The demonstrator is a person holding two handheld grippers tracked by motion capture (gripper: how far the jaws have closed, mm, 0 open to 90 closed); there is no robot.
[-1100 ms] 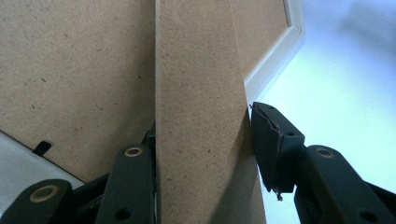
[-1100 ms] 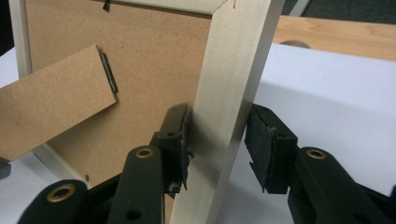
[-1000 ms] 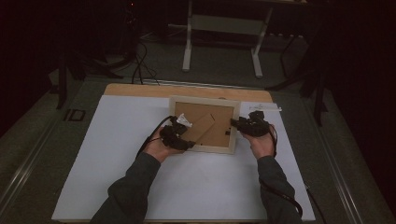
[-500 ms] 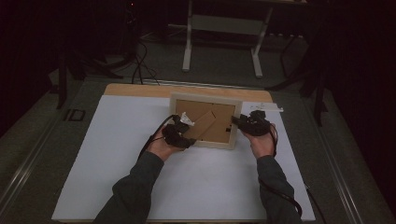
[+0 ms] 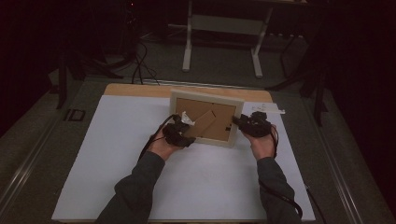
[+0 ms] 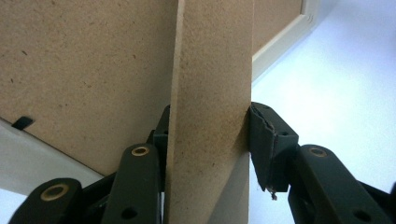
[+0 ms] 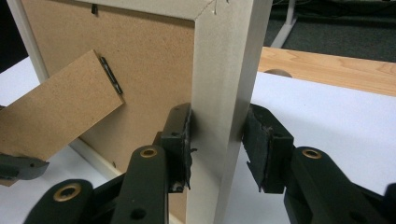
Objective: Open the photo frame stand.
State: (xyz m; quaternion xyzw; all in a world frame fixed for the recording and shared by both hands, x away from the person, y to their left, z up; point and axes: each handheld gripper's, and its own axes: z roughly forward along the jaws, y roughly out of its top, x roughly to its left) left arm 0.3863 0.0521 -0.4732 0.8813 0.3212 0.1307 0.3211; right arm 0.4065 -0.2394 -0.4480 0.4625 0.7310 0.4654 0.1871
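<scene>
Frame (image 5: 206,120) we hold tilted up off sheet (image 5: 116,158) | left gripper (image 6: 208,140) clamps its stand (image 6: 212,93) | right gripper (image 7: 217,140) apparently clamps frame's side rail

Room: dim, the far side nearly black.
Floor (image 5: 224,65): dark grey, with black cables (image 5: 140,65) trailing across it at upper left.
Furniture: a pale metal stand (image 5: 222,28) on two legs beyond the bench.
Bench (image 5: 140,89): light wood at its far edge, a white sheet (image 5: 210,182) over the rest, grey surround.
Light: falls brightest on the white sheet.
</scene>
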